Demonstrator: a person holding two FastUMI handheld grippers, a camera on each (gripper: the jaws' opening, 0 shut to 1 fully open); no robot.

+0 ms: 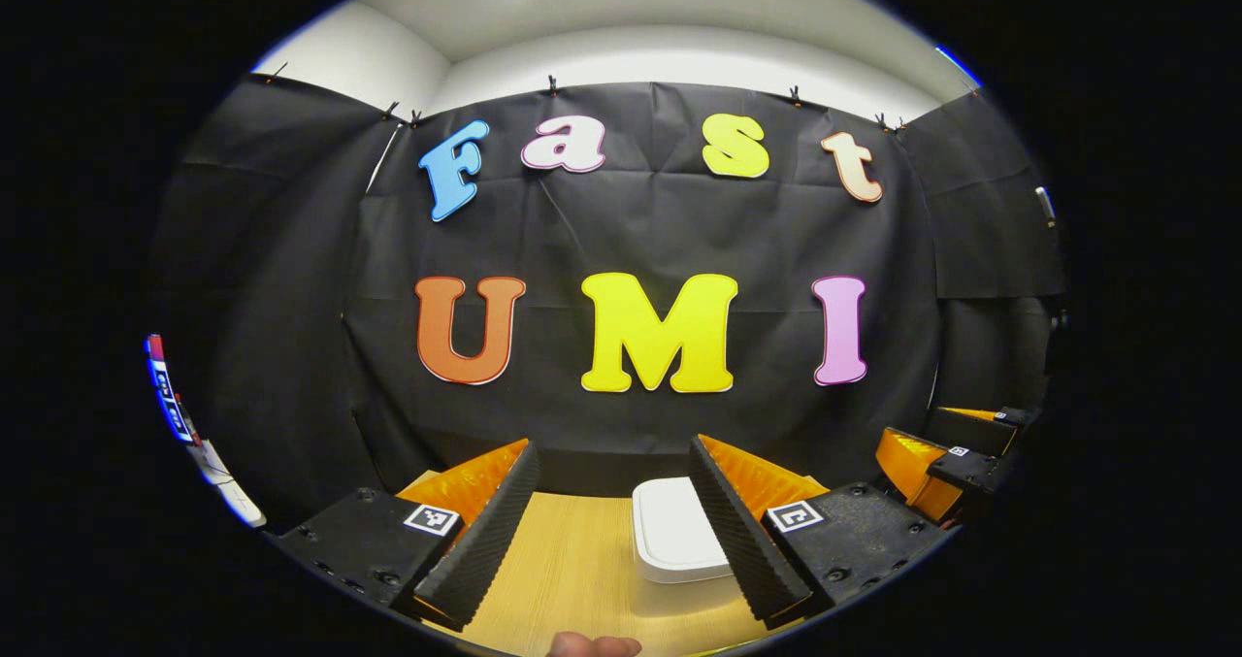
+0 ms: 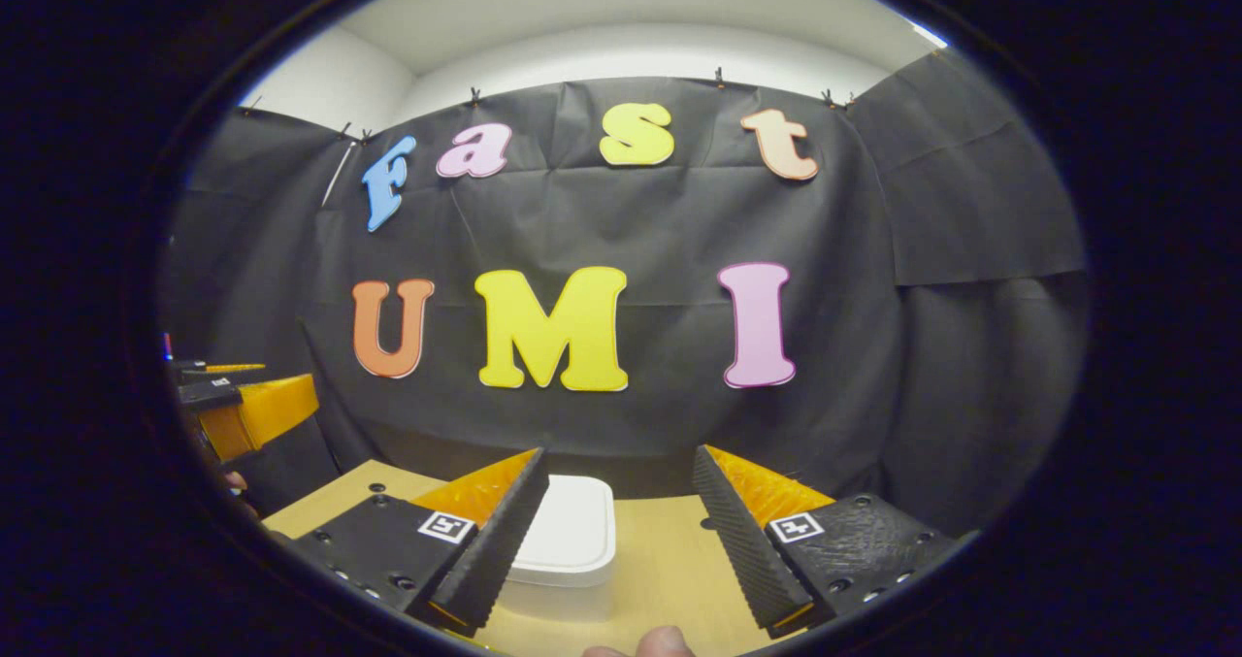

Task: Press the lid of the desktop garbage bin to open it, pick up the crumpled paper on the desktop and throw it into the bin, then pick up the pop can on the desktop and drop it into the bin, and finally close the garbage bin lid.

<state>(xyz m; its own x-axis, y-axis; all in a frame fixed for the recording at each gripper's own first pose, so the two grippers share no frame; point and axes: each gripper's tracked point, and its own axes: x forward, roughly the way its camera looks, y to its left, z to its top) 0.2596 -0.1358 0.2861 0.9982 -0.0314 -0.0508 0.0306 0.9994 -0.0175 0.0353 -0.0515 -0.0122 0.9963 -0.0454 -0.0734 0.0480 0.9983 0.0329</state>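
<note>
The white desktop bin (image 1: pixel 674 531) stands on the wooden table (image 1: pixel 572 560) with its lid down flat. In the left gripper view it sits just inside the right finger of my left gripper (image 1: pixel 613 463), which is open with nothing between its fingers. In the right gripper view the bin (image 2: pixel 572 541) lies partly behind the left finger of my right gripper (image 2: pixel 619 463), also open and holding nothing. Both grippers hover above the near part of the table, short of the bin.
The right gripper (image 1: pixel 951 463) shows at the far right of the left gripper view, and the left gripper (image 2: pixel 243 410) at the far left of the right gripper view. A person's fingertip (image 1: pixel 592 645) pokes in at the bottom edge. The black cloth wall stands close behind the table (image 2: pixel 670 550).
</note>
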